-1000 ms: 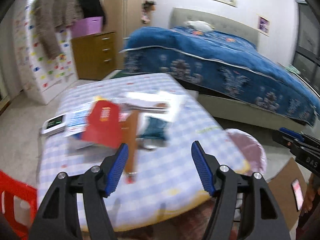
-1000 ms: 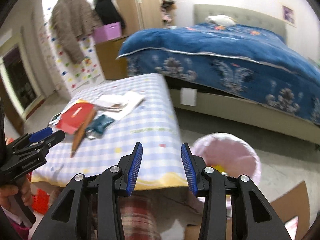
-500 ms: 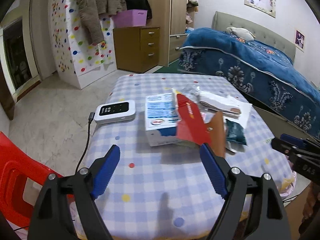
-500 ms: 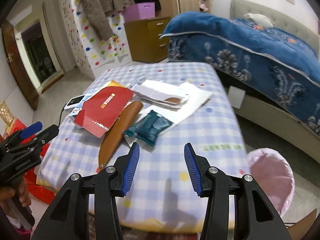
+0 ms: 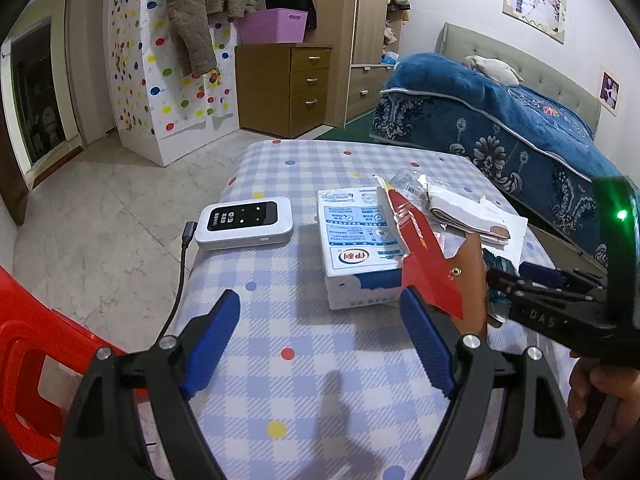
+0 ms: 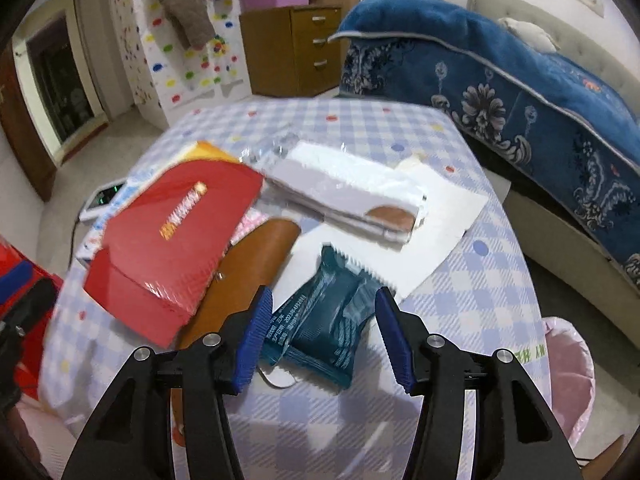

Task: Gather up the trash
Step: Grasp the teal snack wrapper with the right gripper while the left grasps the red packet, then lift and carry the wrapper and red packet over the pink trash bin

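Low centre of right wrist view: our right gripper [image 6: 322,330], jaws opening, has closed in over teal wrapper [image 6: 320,320], not yet pinched. Left gripper [image 5: 320,340] gapes empty; pickup looks imminent.

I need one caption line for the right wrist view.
Right gripper, jaws opening, poised over a teal foil snack wrapper on the checked tablecloth.

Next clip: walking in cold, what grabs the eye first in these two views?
The red box, lying tilted on the litter pile in the middle of the checked table. Just in front of it, a teal wrapper lies on white paper, between the opening right tongs, which do not touch it. The left tongs are open over bare cloth, with a white device on a cable beyond them.
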Demonstrator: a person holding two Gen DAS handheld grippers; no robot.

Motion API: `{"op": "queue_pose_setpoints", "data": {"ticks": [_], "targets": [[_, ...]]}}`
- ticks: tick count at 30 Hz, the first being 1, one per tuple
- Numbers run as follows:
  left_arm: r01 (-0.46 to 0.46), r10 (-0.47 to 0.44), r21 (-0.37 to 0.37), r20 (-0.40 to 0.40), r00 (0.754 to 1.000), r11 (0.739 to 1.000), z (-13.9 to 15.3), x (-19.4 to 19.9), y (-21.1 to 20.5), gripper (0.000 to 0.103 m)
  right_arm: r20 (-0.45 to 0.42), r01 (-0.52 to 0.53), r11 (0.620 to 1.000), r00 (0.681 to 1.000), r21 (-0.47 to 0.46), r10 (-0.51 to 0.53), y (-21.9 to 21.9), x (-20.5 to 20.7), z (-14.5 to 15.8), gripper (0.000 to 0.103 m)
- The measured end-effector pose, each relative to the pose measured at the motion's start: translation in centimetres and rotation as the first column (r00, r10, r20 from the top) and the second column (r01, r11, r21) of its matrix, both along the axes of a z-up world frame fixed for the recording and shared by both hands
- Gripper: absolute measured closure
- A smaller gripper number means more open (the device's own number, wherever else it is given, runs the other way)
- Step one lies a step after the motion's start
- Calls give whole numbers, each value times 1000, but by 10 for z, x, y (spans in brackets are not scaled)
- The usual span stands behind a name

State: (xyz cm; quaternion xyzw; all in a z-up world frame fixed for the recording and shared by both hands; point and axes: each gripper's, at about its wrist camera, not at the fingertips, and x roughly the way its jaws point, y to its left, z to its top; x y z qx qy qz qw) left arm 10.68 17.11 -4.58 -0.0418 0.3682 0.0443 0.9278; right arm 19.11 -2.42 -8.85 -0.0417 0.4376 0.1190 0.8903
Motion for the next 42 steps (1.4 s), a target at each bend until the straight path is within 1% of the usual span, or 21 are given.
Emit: {"op": "queue_pose_setpoints", "data": {"ticks": [2,3,5,7,11,16,18,21,24,25,27,29,31,33,35,39,40,42], "targets": [[0,0,-4,-2,1000,1000,-1,-2,1,23,-7,-3,1000,1000,-18,3,-1,-4,-3,52],[-1,1,-6,-2,1000,1000,-1,-3,1,23,-10,-6,1000,1000,-25,6,-2,-8,-4,55],[1,-1,-14,-3,1000,1000,-1,-5,1,23,-11,-11,1000,1000,-21,10,-7,-14,-4,57],[4,-4,-19,-5,1000,1000,-1,-7,-1,23,-11,-18,1000,1000,-13,18,-12,-17,-4,66],[16,-16,-27,-9,1000,1000,0,-13,-6,23,-11,-25,999,1000,23,25,-22,-22,-2,66],[27,-27,-21,3,1000,999,6,-21,-14,23,28,-50,997,998,60,48,-30,-38,18,67],[34,-34,-18,12,999,999,11,-22,-19,21,52,-52,996,997,75,49,-36,-48,28,67],[56,-56,-11,17,998,998,13,-19,-27,21,80,-45,994,996,94,38,-48,-61,41,67],[70,-70,-7,3,998,998,10,-10,-34,21,101,-34,993,995,109,23,-61,-70,48,67],[76,-76,-12,-8,997,997,7,-5,-38,22,105,-31,993,994,113,19,-64,-72,50,67],[78,-79,-32,-26,997,996,3,1,-40,32,113,-19,993,994,120,6,-73,-76,52,67],[71,-74,-58,-49,996,996,-4,10,-41,36,114,-12,992,994,125,-2,-79,-76,51,67],[62,-66,-63,-61,996,996,-7,19,-43,38,108,-5,991,994,132,-9,-85,-75,48,67],[55,-58,-50,-60,996,997,-7,29,-45,38,99,3,990,995,139,-17,-89,-73,44,67],[59,-60,-17,-52,997,998,-4,39,-49,39,94,9,989,995,145,-22,-92,-72,42,66],[73,-70,48,-63,996,996,-7,60,-58,51,83,20,987,996,157,-34,-99,-69,36,66],[74,-70,63,-65,995,995,-7,62,-59,53,82,23,987,996,158,-36,-100,-69,35,66],[77,-71,93,-64,995,993,-8,65,-62,63,78,28,986,996,162,-41,-103,-68,33,67]]}}
